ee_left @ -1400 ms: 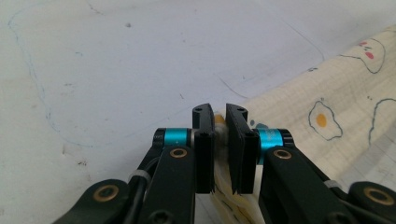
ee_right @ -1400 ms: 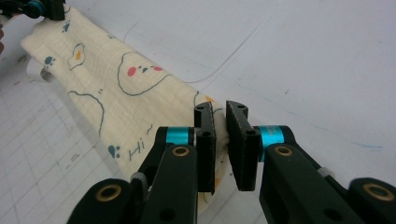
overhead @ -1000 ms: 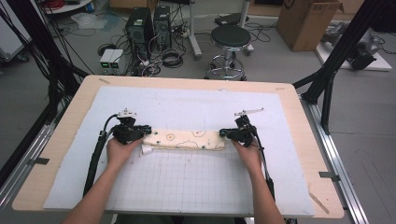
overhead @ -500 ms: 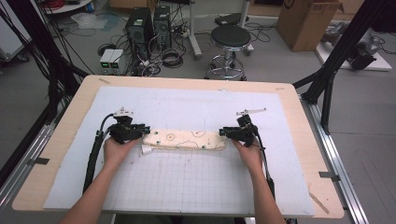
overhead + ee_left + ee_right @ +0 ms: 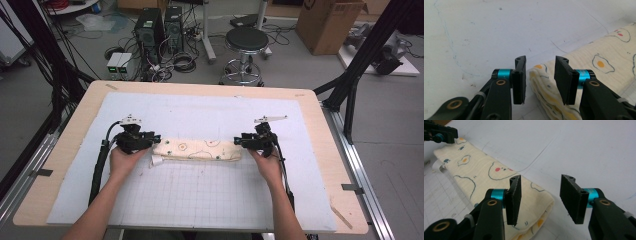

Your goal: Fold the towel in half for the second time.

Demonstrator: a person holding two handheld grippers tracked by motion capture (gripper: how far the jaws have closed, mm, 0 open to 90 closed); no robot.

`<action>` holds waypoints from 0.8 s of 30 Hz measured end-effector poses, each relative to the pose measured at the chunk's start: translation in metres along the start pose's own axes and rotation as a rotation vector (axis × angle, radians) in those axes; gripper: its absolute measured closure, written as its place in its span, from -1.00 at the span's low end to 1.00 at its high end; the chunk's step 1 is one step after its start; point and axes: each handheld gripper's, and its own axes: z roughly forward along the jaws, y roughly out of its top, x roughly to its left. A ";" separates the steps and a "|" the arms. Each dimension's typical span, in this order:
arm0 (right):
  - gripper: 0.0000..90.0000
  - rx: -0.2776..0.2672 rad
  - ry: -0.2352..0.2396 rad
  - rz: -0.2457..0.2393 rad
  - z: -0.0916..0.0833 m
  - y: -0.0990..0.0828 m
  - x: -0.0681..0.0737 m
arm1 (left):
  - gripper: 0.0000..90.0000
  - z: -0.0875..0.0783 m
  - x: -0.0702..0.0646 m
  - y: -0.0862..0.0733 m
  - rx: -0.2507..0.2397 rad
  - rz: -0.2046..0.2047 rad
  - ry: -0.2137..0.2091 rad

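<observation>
Cloth: a folded cream cloth (image 5: 197,149) printed with fried eggs lies as a long strip on the white mat (image 5: 210,190), stretched between the two grippers.
Left gripper: the left gripper (image 5: 540,75) sits at the strip's left end; its jaws have just been opening and stand apart, released, with the folded edge lying between them and no pad pressing on it.
Right gripper: the right gripper (image 5: 541,195) sits at the opposite end; its jaws have also just been opening and are released, with the cloth's corner under and beside its inner pad, the outer pad over bare mat.
Step in hand: judged as letting go of the fold just laid.
Doing it well: each gripper should probably lift clear straight off its end with jaws wide, so no pad catches a layer and drags the fold open.
Risk: the stacked layers at the left gripper's end look loose, and a white tag (image 5: 157,160) pokes out just beside that gripper.
</observation>
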 end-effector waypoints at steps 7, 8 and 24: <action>0.02 -0.009 -0.007 0.008 -0.001 0.000 0.000 | 0.33 -0.002 0.000 0.000 -0.002 0.003 -0.003; 0.01 -0.013 -0.004 0.006 -0.001 0.000 0.000 | 0.33 -0.002 0.000 0.000 -0.005 0.000 -0.003; -0.36 -0.027 -0.039 0.006 -0.006 0.002 0.003 | 0.10 -0.010 -0.005 0.004 -0.033 0.021 -0.029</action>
